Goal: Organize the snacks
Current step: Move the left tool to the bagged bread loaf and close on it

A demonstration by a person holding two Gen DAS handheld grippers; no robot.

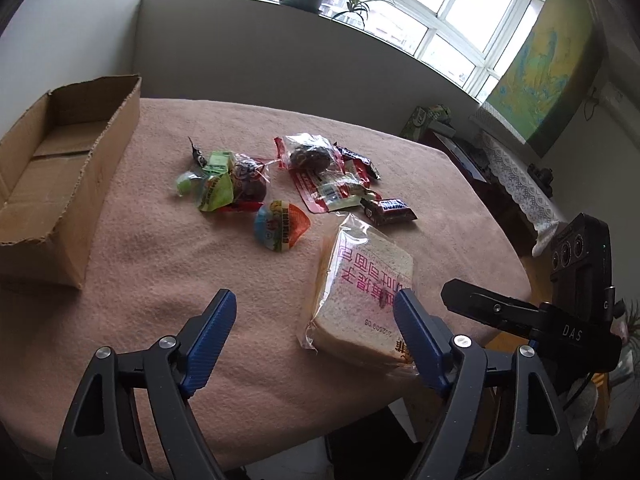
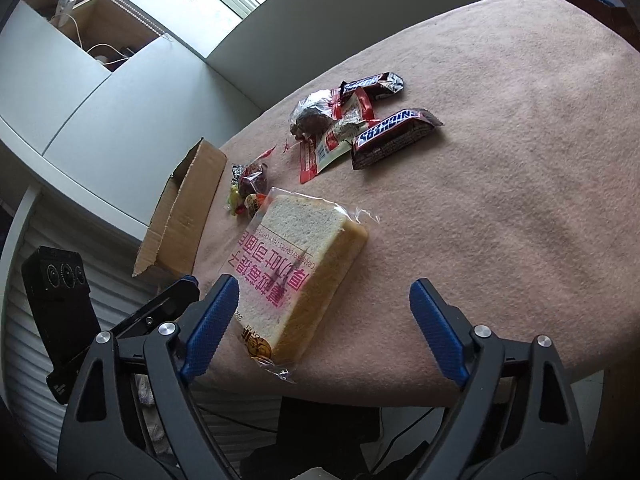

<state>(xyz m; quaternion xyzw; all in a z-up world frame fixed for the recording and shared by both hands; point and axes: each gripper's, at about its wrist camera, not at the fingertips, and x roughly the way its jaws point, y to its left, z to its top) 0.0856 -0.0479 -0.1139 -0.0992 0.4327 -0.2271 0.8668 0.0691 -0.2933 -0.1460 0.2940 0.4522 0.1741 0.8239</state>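
Snacks on the table [image 1: 440, 200]
Both jaws apart, holding nothing; bread [image 1: 360, 292] near the table's front edge, box [image 1: 60, 184] at the left edge.

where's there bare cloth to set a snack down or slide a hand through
Free: the cloth between the cardboard box and the bread bag, and the wide stretch beyond the chocolate bar. Crowded: the candy pile and red packets mid-table.

On the pink cloth: one cardboard box [image 1: 60, 168] at nine o'clock, one bagged bread slice [image 1: 362, 292] at five o'clock, two Snickers bars [image 2: 394, 136], three jelly cups [image 1: 280, 226] near centre.
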